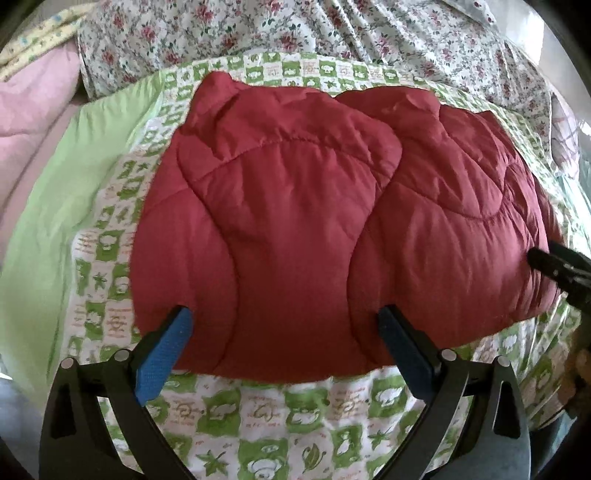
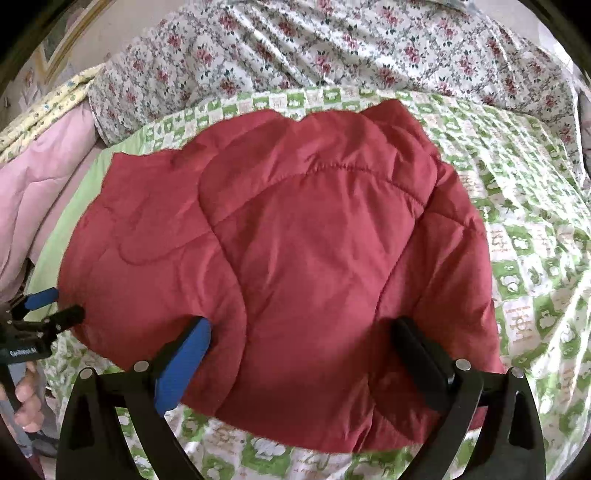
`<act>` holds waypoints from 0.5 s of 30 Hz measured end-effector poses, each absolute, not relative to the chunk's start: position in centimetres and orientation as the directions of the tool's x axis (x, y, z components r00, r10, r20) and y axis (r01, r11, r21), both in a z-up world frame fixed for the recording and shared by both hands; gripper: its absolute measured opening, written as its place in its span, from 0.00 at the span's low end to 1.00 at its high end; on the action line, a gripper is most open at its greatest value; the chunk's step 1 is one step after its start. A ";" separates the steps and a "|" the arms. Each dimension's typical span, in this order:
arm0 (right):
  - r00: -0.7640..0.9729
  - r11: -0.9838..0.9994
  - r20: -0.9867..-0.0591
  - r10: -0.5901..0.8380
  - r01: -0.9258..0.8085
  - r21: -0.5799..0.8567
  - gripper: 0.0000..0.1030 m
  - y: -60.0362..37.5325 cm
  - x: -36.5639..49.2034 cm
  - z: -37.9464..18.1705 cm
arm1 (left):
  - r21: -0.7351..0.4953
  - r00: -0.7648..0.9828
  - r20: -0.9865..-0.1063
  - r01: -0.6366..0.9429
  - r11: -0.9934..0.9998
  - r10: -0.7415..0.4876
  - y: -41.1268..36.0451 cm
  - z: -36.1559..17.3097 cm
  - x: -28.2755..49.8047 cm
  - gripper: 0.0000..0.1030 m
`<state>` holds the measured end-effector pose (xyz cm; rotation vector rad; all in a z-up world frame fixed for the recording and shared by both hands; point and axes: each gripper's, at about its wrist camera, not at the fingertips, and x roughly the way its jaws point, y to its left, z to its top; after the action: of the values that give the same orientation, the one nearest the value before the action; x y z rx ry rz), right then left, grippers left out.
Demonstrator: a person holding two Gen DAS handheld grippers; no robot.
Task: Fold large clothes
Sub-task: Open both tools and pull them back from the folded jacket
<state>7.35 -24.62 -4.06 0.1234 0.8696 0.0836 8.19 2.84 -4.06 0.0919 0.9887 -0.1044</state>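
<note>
Both sets of fingers, left gripper (image 1: pixel 284 332) and right gripper (image 2: pixel 303 343), hang spread wide over the red padded jacket (image 1: pixel 314 206) lying folded on the bed's green-checked sheet (image 1: pixel 258 417). It looks puffy, light and slippery, so I'd pinch its near hem.

Soft daylight fills both fisheye views, bright glare at the upper right corners. The red jacket (image 1: pixel 295 221) shows gentle shadows in its quilting. Edges curve strongly, darken to black, and blur slightly.

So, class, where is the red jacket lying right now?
The red jacket lies central in both wrist views on the green checked sheet, before the floral quilt, with both open claws at its near edge.
</note>
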 end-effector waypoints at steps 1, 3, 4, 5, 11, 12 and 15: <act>0.647 0.989 -0.752 0.127 -0.025 0.146 0.95 -24.6 7.1 -3.8 | 0.039 0.552 -0.833 0.129 0.991 -0.039 2.8 -3.9 7.9 0.99; 0.657 0.988 -0.741 0.140 -0.037 0.153 0.95 -24.4 6.2 -3.1 | 0.053 0.562 -0.827 0.127 0.991 -0.028 3.0 -3.6 7.3 0.99; 0.659 0.987 -0.738 0.146 -0.046 0.154 0.95 -24.2 5.9 -2.8 | 0.059 0.566 -0.824 0.124 0.991 -0.022 3.0 -3.4 7.0 0.99; 0.660 0.986 -0.735 0.154 -0.058 0.155 0.95 -23.9 5.5 -2.6 | 0.065 0.570 -0.821 0.122 0.990 -0.016 3.1 -3.4 6.7 0.99; 0.657 0.983 -0.730 0.186 -0.119 0.143 0.97 -22.0 3.1 -1.9 | 0.099 0.576 -0.817 0.118 0.988 0.013 3.1 -3.1 5.4 0.99; 0.655 0.981 -0.730 0.193 -0.126 0.145 0.97 -21.8 2.8 -1.9 | 0.101 0.575 -0.818 0.119 0.988 0.014 3.1 -3.1 5.3 0.99; 0.643 0.979 -0.738 0.203 -0.148 0.141 0.97 -21.0 1.8 -1.9 | 0.120 0.574 -0.818 0.121 0.985 0.029 3.1 -3.2 4.7 0.99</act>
<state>1.82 -21.01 -1.95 0.0698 0.8488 0.2003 4.70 3.05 -3.16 0.1700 0.9586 -0.0541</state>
